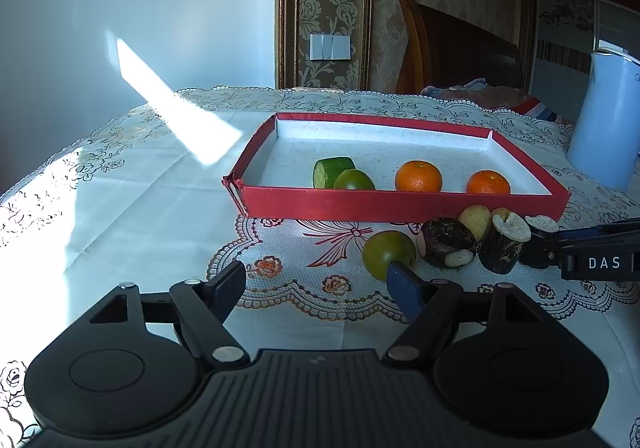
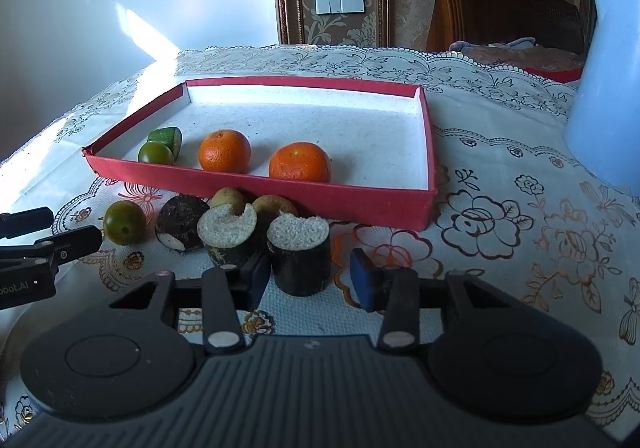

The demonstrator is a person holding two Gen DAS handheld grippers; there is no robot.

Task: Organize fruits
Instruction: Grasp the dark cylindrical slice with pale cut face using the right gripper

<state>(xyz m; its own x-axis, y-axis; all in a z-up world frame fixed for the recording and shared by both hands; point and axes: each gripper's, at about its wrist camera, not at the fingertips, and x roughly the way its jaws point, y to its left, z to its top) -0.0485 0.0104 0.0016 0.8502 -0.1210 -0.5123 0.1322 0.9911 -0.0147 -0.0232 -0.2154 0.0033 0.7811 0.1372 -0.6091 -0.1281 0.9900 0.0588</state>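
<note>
Two oranges [image 2: 225, 151] sit in the red tray [image 2: 280, 189]; left gripper [image 1: 320, 284] apart, right gripper [image 2: 306, 280] apart around a sugarcane piece [image 2: 299, 254].

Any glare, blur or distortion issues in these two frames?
Left wrist view: a hard sun patch blows out the tablecloth left of the red tray; fisheye vignette darkens the corners. Right wrist view: sharp focus, no motion blur; fisheye bends the tray edges and the white jug; the near fruit lies in shade.
</note>
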